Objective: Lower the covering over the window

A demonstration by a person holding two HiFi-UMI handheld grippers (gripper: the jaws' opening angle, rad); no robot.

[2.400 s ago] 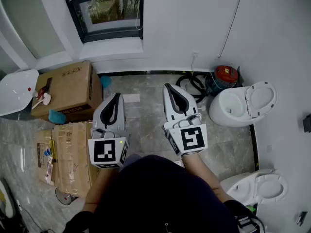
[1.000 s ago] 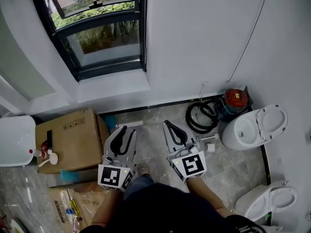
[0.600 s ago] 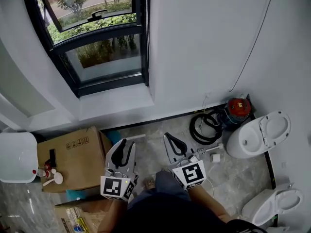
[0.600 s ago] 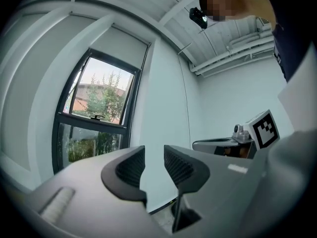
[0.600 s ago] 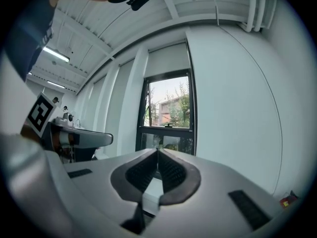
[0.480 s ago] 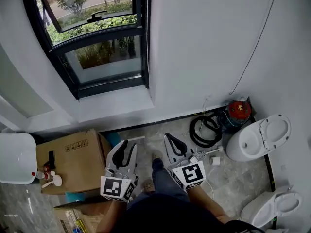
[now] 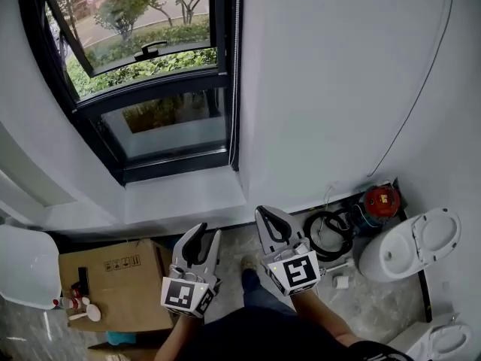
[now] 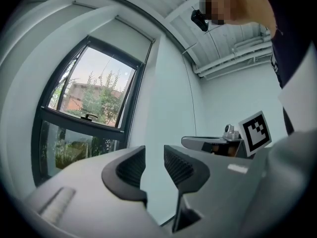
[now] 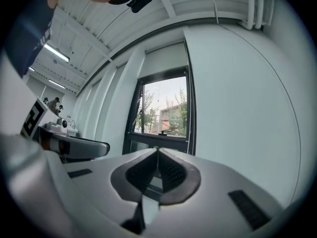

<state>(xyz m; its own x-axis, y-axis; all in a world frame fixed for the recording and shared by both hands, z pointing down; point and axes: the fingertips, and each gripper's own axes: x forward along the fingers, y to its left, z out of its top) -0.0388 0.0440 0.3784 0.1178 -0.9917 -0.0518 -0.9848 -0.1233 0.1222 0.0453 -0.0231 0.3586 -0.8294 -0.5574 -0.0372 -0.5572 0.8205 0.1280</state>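
Note:
A black-framed window (image 7: 161, 89) fills the upper left of the head view, its top sash tilted open with a handle (image 7: 150, 49). A thin cord (image 7: 237, 74) hangs along the frame's right side. In the right gripper view a pale blind (image 9: 163, 58) sits high above the glass (image 9: 166, 115). My left gripper (image 7: 207, 233) is open and empty below the sill (image 7: 180, 195); its jaws (image 8: 154, 162) show a clear gap. My right gripper (image 7: 263, 215) is shut on nothing, its tips (image 9: 157, 150) meeting in front of the window.
A cardboard box (image 7: 113, 280) and a white basin (image 7: 26, 265) lie at lower left. Against the wall at right lie a black hose coil (image 7: 327, 224), a red device (image 7: 381, 199) and a white toilet (image 7: 409, 247). A thin cable (image 7: 421, 89) runs down the white wall.
The person has stepped closer to the window and the view has tilted up. Both grippers now sit just under the sill. Neither gripper's jaws have changed.

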